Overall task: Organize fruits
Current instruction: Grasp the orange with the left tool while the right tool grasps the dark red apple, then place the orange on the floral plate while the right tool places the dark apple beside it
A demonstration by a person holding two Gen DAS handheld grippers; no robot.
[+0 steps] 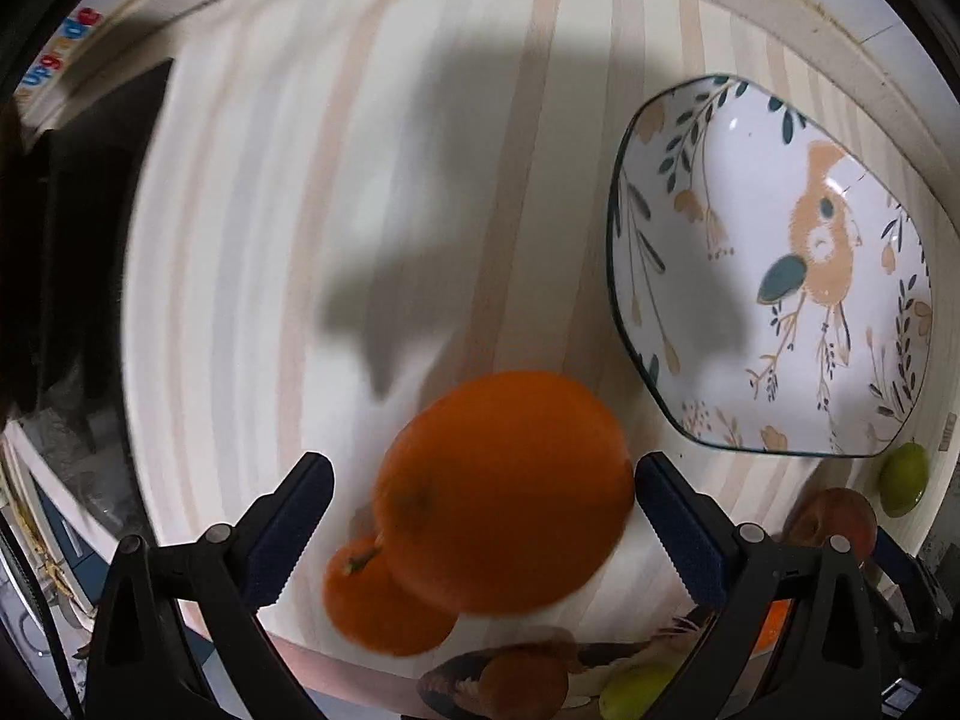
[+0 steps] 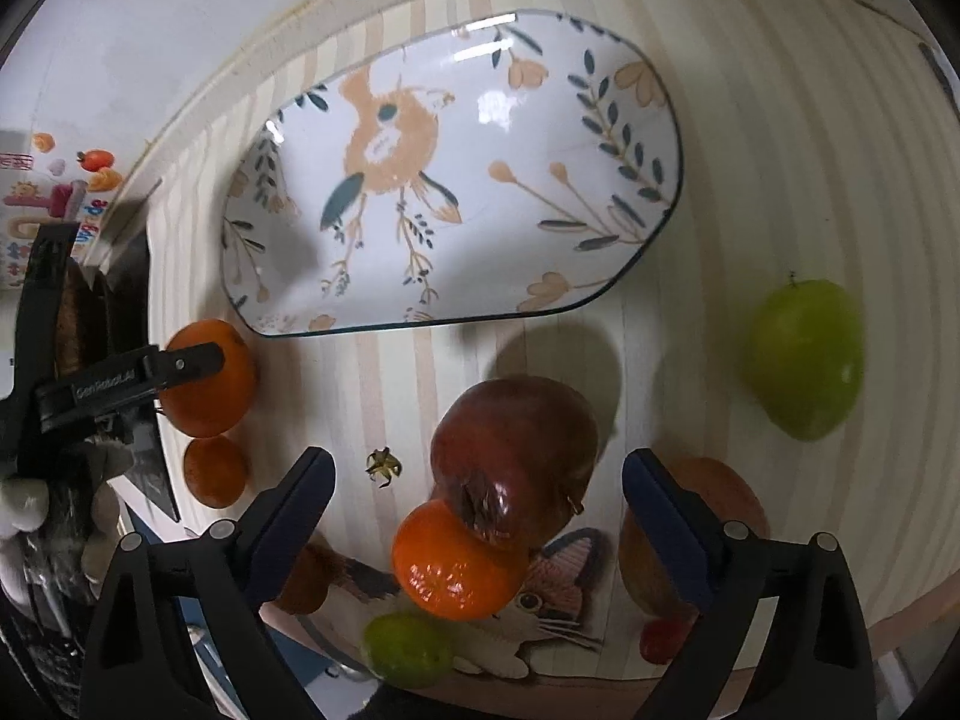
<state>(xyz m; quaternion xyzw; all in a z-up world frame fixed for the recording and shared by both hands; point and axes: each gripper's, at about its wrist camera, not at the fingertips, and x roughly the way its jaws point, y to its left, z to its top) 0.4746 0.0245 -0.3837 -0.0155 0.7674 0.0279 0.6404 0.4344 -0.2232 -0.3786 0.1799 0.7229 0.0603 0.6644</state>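
Note:
In the left wrist view my left gripper (image 1: 483,531) is open around a large orange (image 1: 504,492); its blue pads stand a little apart from the fruit on both sides. A smaller orange (image 1: 375,606) lies just below it. The bird-patterned plate (image 1: 774,264) sits empty at the right. In the right wrist view my right gripper (image 2: 477,531) is open around a dark red pomegranate (image 2: 516,456), with a mandarin (image 2: 453,567) in front of it. The same plate (image 2: 456,180) lies beyond. The left gripper (image 2: 150,381) shows by the large orange (image 2: 213,381).
A green fruit (image 2: 807,357) lies right of the pomegranate, another green fruit (image 2: 405,648) near the front edge on a cat-patterned plate (image 2: 540,618). A small red fruit (image 2: 663,639), a brownish fruit (image 2: 696,534) and a loose calyx (image 2: 384,465) lie nearby. The wall (image 2: 150,30) rises behind the table.

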